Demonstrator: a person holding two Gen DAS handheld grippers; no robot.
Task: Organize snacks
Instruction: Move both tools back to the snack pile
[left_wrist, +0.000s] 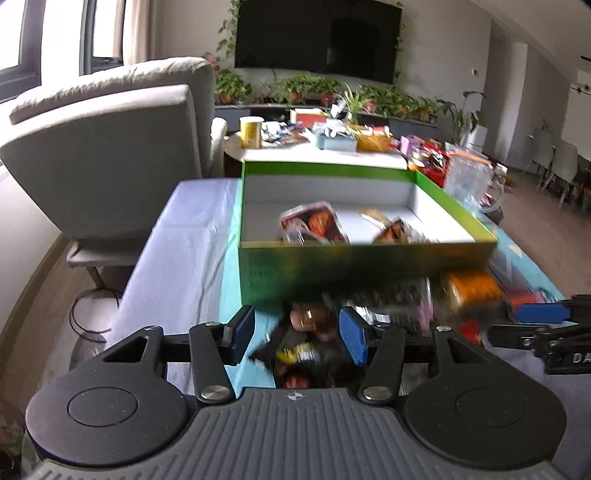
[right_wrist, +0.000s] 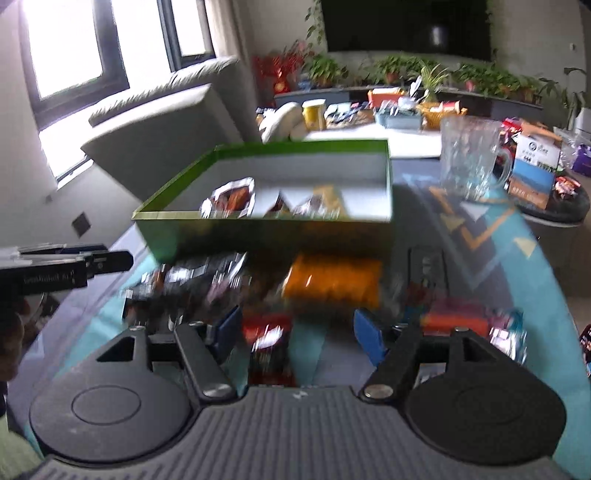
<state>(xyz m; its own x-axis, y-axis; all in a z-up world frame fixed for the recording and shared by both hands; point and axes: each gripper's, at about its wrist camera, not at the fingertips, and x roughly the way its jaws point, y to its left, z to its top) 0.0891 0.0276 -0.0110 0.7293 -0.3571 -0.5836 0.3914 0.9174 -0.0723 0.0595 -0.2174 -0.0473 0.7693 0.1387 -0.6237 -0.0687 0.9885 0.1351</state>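
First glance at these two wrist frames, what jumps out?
The green box dominates mid-table, white inside, with a few snack packets already lying in it. Before it sprawls a blurred heap of loose snacks, an orange pack brightest. Both grippers, left and right, hover open above that heap.

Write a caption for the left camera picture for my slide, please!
Open left gripper hovers over blurry snack packets in front of a green box already holding a few snacks.

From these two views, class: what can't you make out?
- Loose snacks before the box: left view, motion blur hides labels.
- Orange pack: right view, blurred, type unclear.
- Box contents: both views, near wall hides lower parts.
- Right tongs: left view, cut by edge.
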